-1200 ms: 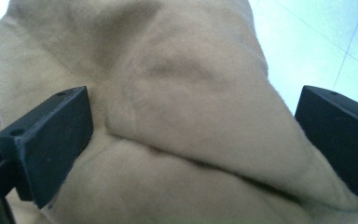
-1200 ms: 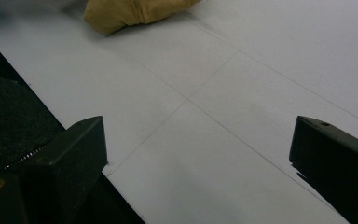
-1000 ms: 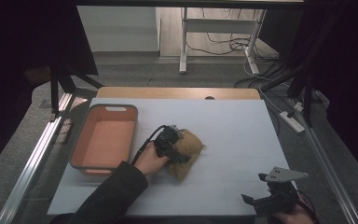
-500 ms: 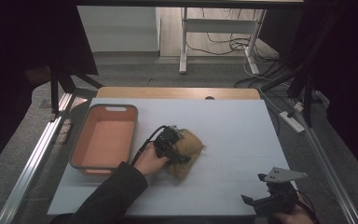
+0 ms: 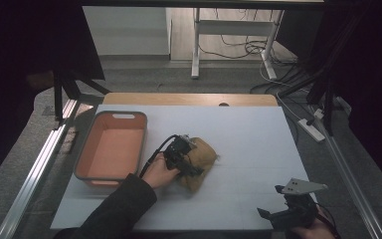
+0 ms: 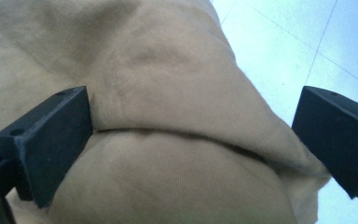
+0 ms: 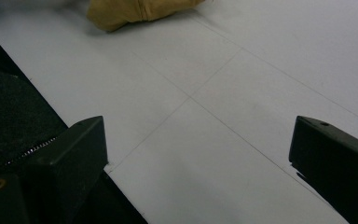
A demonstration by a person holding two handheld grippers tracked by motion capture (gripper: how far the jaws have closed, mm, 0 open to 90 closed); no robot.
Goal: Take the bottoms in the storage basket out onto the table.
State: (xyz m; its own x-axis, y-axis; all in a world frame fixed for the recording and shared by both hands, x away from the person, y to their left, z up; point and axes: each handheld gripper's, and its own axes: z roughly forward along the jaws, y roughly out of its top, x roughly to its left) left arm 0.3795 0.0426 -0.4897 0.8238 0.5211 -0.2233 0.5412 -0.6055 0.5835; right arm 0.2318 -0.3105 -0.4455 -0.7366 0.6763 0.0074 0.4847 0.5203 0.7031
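Left tongs (image 5: 185, 158) spread wide over the tan bundled cloth (image 5: 201, 158), which sits mid-counter (image 5: 248, 144) just right of the orange bin (image 5: 110, 149); jaws straddling a fold, pressed into the fabric, not clamped yet. Right tongs (image 5: 283, 215) parked at the near right edge, also wide apart, holding nothing. Biggest risk, probably: pinching only the top layer of that fold, so the bundle unrolls or droops on the lift and snags the bin rim, or slips out altogether given how soft it looks.
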